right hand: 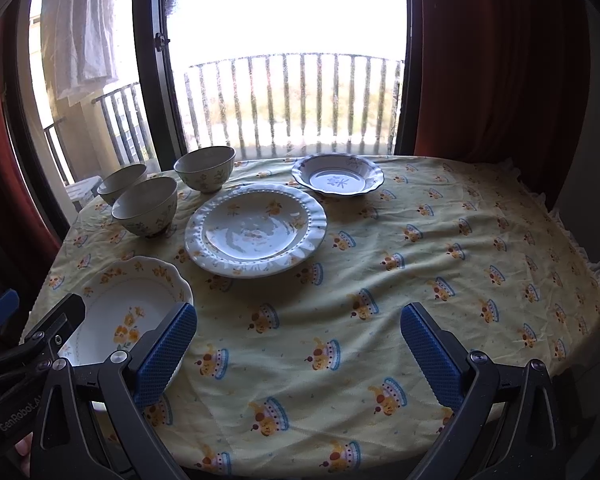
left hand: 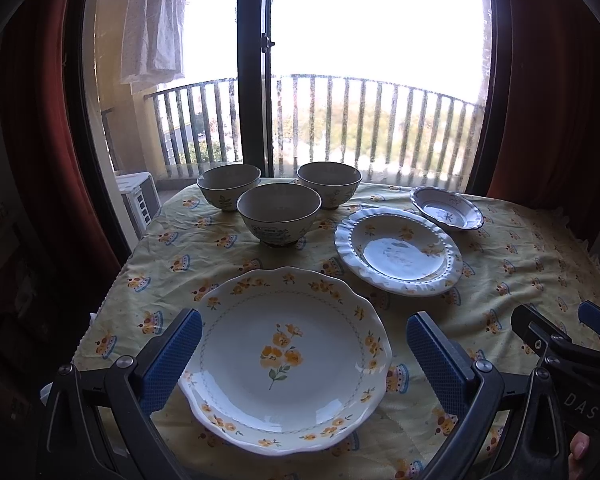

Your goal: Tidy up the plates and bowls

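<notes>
Currently, item one: white scalloped ceramic plate with yellow flowers [left hand: 284,360], flat on the table's yellow printed cloth [right hand: 380,248], framed between my left gripper [left hand: 304,360] jaws, spread wide. Right gripper [right hand: 299,356]: jaws apart, empty. I'd pinch the near rim, lifting level.

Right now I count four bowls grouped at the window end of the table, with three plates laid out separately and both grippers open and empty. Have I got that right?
Not quite: there are three bowls, not four, as the left wrist view shows. The rest holds: three plates lie separately on the table, and the left gripper and right gripper are open and empty.
</notes>
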`<state>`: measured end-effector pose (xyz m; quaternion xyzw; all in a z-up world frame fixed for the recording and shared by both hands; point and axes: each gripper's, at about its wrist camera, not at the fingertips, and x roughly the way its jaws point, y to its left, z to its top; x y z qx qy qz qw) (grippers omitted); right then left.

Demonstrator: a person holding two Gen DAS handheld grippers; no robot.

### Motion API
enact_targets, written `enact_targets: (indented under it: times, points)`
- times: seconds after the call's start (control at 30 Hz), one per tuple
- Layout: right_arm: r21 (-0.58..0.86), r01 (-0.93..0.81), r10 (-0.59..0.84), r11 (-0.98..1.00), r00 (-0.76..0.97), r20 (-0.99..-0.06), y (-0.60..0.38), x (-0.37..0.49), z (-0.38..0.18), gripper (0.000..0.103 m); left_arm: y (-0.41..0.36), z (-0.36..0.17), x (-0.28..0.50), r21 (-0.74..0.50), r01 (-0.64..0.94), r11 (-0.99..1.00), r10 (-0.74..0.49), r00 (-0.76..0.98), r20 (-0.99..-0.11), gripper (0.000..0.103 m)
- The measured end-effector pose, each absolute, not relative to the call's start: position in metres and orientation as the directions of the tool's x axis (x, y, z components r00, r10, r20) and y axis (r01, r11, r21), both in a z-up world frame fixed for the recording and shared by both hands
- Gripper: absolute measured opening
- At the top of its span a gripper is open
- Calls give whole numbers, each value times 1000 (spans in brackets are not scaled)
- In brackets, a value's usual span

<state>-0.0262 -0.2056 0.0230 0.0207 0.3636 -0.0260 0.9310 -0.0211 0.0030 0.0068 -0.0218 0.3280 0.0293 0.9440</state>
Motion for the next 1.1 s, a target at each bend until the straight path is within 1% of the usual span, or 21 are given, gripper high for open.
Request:
enact_targets:
  times: [0.33,0.53,0.67,0.87,0.97,1.1]
  points:
    - [33,59,-20,998,728,-685,-209,-22,23,103,2,6,-22,-18,-72,997,45,780,-624,103]
    - [24,46,-17,999,716,-698,-206,-11,22,103,1,7,-11,-11,-84,996,57,762,-645,102]
    - [1,45,-31,999,716,-697,-201,-5,23,103,2,11,-8,4,-81,997,65,766,-639,102]
    - [12,56,-32,998,725,-689,-198,5,32,103,3,18,-1,49,-64,997,81,780,-620,102]
    - [7,69,-45,998,715,-698,-193,14,33,103,8,17,9,57,-57,997,80,762,-642,101]
    - [14,62,-33,998,690,-723,-181,29,35,103,24,17,27,15,-69,997,61,729,-681,100]
